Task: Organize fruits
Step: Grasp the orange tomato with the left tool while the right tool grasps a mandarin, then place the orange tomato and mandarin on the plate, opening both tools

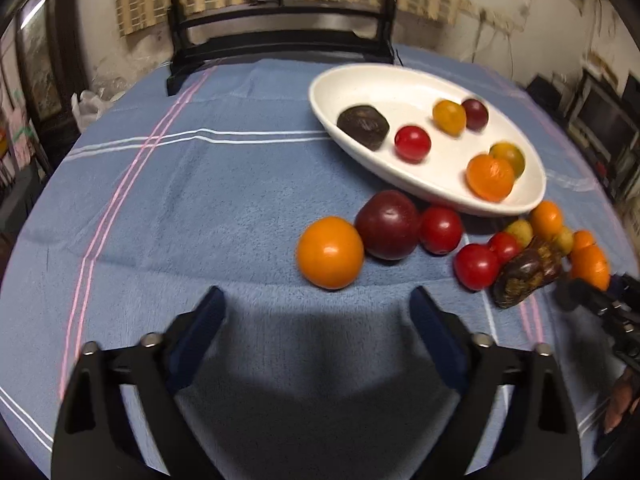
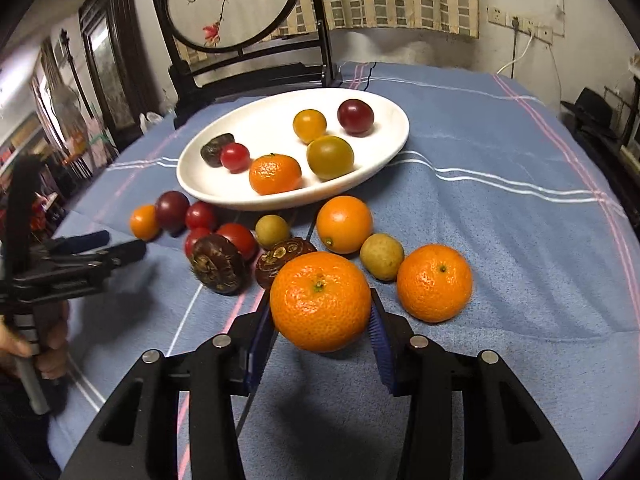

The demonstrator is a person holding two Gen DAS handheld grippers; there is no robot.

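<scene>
A white oval plate [image 2: 188,184] holds several small fruits, among them a mandarin [image 2: 275,173] and a dark red plum [image 2: 355,117]. More fruit lies loose on the blue cloth in front of it. My right gripper [image 2: 320,300] is shut on a large mandarin [image 2: 320,302], its blue pads pressing both sides. My left gripper [image 1: 316,294] stands open over bare cloth with nothing between its fingers. Just beyond its tips lie an orange tomato [image 1: 330,252], a dark red plum [image 1: 387,225] and a red tomato [image 1: 441,229]. The plate [image 1: 400,74] is behind them.
Another mandarin [image 2: 434,282], a small orange [image 2: 344,224], two yellow-green fruits and two brown water chestnuts [image 2: 218,264] crowd around the right gripper. A dark wooden stand [image 2: 248,68] with a round painted screen rises behind the plate. A hand [image 2: 36,344] holds the left gripper's handle.
</scene>
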